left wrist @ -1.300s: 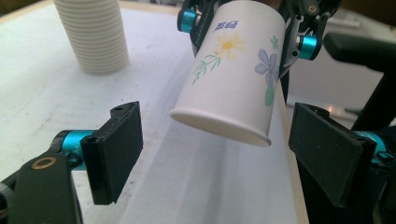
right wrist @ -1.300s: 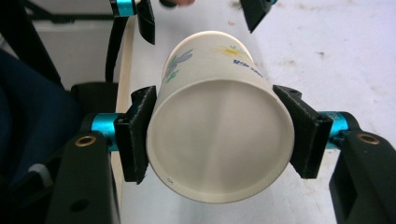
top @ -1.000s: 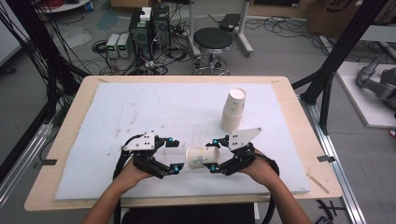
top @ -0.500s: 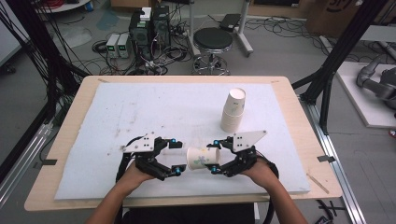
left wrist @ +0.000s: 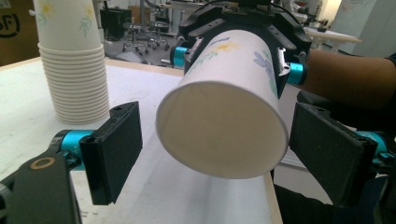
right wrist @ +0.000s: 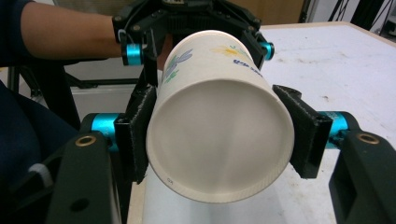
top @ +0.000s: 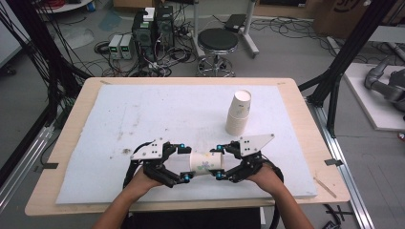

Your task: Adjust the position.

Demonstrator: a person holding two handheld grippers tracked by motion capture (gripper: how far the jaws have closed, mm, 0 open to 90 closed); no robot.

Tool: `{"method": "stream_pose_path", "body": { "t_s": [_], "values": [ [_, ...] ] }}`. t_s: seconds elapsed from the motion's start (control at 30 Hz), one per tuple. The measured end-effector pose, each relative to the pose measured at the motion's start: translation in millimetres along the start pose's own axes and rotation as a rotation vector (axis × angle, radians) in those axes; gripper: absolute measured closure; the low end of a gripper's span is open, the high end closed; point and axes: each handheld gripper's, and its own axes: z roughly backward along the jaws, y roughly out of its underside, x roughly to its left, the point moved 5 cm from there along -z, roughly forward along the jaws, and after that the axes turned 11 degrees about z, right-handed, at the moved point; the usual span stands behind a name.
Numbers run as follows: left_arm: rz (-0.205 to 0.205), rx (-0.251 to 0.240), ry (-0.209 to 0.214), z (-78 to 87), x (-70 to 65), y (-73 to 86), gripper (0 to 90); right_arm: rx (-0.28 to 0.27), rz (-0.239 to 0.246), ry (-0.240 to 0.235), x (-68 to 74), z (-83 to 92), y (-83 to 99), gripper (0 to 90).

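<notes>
A white paper cup (top: 206, 163) with a flower print lies level in the air between my two grippers, near the table's front edge. My right gripper (top: 218, 162) is shut on its closed base end; in the right gripper view both pads (right wrist: 140, 135) press the sides of the cup (right wrist: 219, 116). My left gripper (top: 185, 163) stands open around the mouth end. In the left gripper view the cup's open rim (left wrist: 224, 126) sits between the two wide-apart pads (left wrist: 116, 149), with a gap on each side.
A tall stack of nested paper cups (top: 237, 114) stands upright on the white mat (top: 143, 114), behind and right of the grippers; it is also at the left in the left gripper view (left wrist: 72, 70). A stool and computers sit beyond the table.
</notes>
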Motion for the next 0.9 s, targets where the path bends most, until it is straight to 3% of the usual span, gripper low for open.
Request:
{"method": "stream_pose_path", "body": {
  "t_s": [0.5, 0.9],
  "values": [
    [-0.010, -0.030, 0.021, -4.5, -3.8, -2.3, 24.2, -0.085, -0.057, -0.048, -1.1, -1.5, 1.3, 35.9],
    [0.003, 0.004, 0.007, -1.6, -3.9, -5.3, 27.8, -0.077, -0.094, -0.053, -1.9, -3.8, 4.1, 35.5]
  ]
}}
